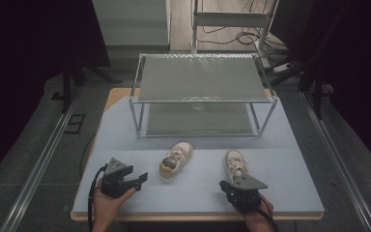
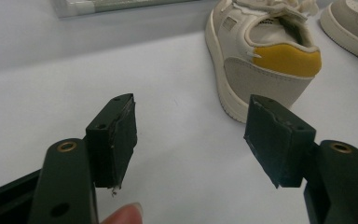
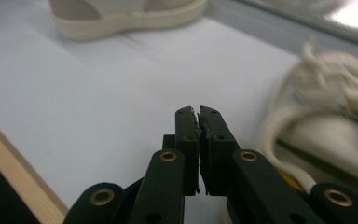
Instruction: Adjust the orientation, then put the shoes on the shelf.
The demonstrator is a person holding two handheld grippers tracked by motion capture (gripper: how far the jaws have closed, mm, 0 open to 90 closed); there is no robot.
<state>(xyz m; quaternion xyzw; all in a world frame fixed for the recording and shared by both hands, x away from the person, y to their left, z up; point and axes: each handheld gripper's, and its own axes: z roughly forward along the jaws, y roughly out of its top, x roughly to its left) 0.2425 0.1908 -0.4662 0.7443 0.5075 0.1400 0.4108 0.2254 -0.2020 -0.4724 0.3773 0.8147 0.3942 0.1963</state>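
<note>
Two grippers (image 1: 142,177) (image 1: 223,184), two beige shoes (image 1: 175,160) (image 1: 235,164), one two-shelf rack (image 1: 203,99)

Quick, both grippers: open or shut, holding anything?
Left gripper: open, fingers empty, near the heel of the left shoe.
Right gripper: shut, holding nothing, beside the right shoe.

Two shoes on the table: left shoe (image 1: 176,160) and right shoe (image 1: 235,164). One metal rack (image 1: 203,99) with two shelves. Two grippers: left gripper (image 1: 144,177), right gripper (image 1: 223,184).
</note>
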